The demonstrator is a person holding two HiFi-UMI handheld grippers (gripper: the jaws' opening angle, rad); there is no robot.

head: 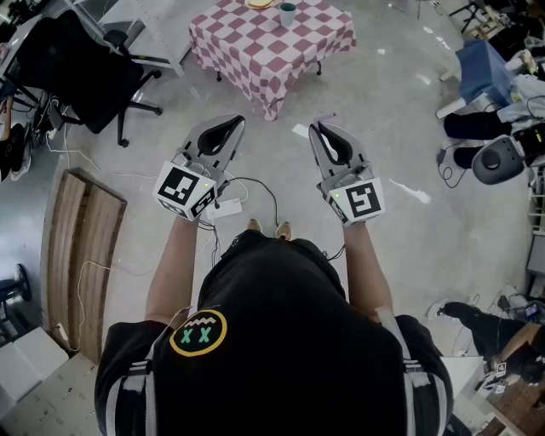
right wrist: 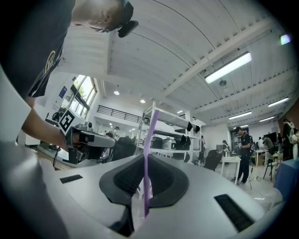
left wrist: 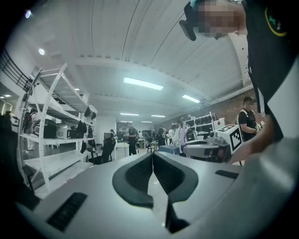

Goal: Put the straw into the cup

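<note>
A thin purple straw stands upright between the pads of my right gripper, which is shut on it. In the head view the right gripper is held level in front of the person's body. Beside it my left gripper is also level, and its jaws are closed together with nothing between them. The cup, pale green, stands far ahead on a table with a red-and-white checked cloth. Both grippers are well short of that table.
A plate lies next to the cup. A black office chair stands at the left and a wooden panel lies on the floor. Cables run near the person's feet. Equipment and another person's legs are at the right.
</note>
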